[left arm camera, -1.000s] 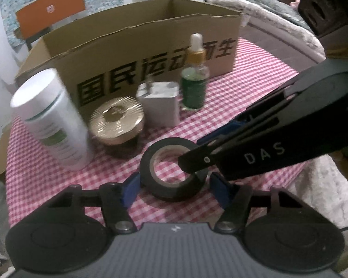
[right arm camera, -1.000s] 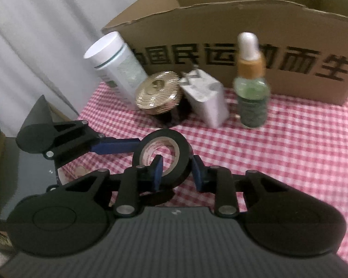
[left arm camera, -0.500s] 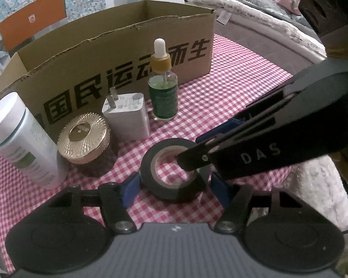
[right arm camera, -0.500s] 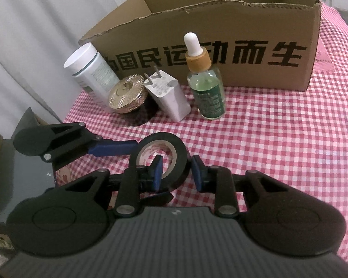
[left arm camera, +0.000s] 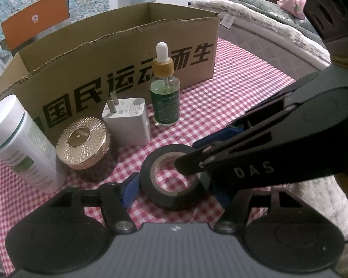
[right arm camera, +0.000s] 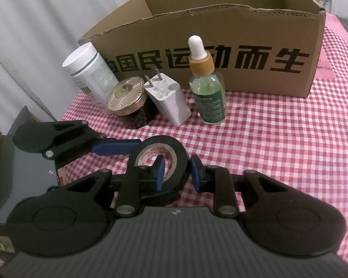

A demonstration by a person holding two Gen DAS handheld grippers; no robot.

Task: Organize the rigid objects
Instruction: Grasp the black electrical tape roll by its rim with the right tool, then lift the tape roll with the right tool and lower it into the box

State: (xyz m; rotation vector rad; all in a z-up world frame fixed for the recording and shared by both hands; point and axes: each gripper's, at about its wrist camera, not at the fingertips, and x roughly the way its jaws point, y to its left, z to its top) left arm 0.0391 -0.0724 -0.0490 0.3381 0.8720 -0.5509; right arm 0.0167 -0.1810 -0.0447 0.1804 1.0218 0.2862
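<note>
**Two grippers at a roll of tape, box open behind**

The black roll of electrical tape with a pale cardboard core (left arm camera: 148, 173) lies on the red-and-white checked tablecloth (left arm camera: 220, 97). It is near the front of the table and apart from the other items.

The right gripper (right arm camera: 177, 173) is closed on the roll's wall, with one blue pad inside the core and the other against the outer face. The left gripper (left arm camera: 174, 192) stands open astride the whole roll. Its visible pad is just beside the outer face without pressing, and its other pad is hidden behind the right gripper.

**Handling.** The roll is probably light and stiff and unlikely to crush. Its smooth wound face may slip and it will roll if set on edge. The wall, pinched through the core, appears the surest hold. A grip across the full width would probably serve equally.

**Room.** Behind the roll stands a row of items close together:
- a white cylindrical plastic bottle (left arm camera: 20, 139)
- a dark jar with a ribbed gold lid (left arm camera: 83, 141)
- a white plug-in charger (left arm camera: 127, 122)
- a glass dropper bottle of green liquid (left arm camera: 165, 97)

The tall dropper bottle seems the easiest to topple. Beyond the row is the brown cardboard box printed with black characters (left arm camera: 127, 53), open at the top with a ragged near rim to clear. Open cloth lies to the right of the row, and the table's edges fall close on both sides.
</note>
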